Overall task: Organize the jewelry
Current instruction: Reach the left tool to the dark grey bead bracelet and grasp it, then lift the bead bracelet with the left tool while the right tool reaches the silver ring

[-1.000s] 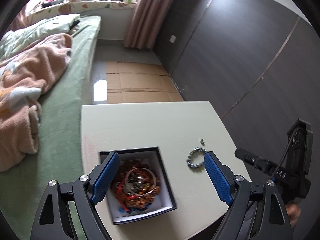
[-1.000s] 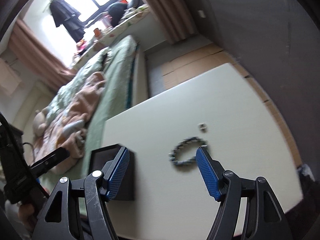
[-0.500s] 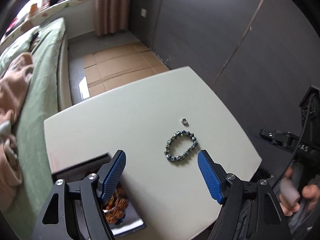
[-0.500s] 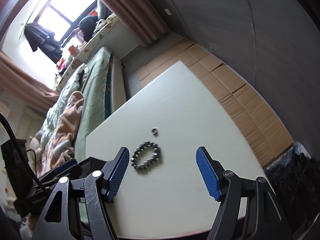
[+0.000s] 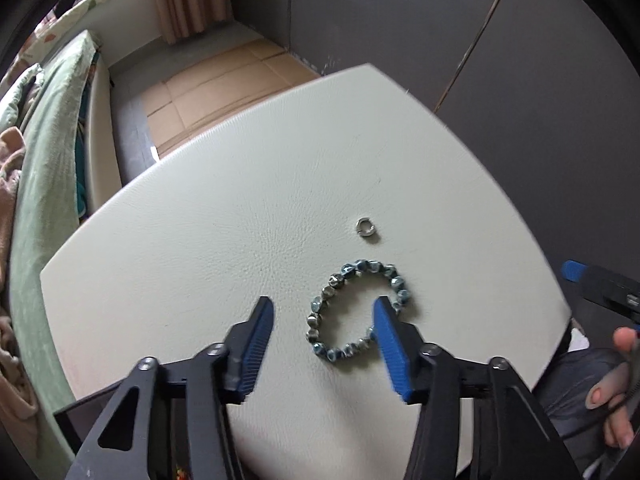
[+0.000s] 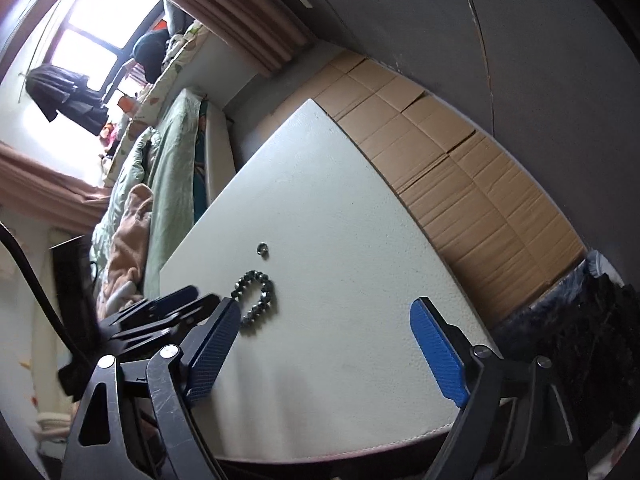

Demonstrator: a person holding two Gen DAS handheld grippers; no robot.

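Two loose pieces lie near the table's (image 5: pixel 240 200) right edge: bracelet (image 5: pixel 357 311) and ring (image 5: pixel 367 227). My left hand-held gripper (image 5: pixel 322 344) hangs spread over the bracelet; light, floppy beads, so I'd pinch one strand. Right hand-held gripper (image 6: pixel 324 344) is spread too.

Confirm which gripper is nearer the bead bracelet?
Left. The left gripper is open right at the bead bracelet, one fingertip overlapping its ring. The right gripper is open too, farther back, the bracelet beyond its left fingertip.
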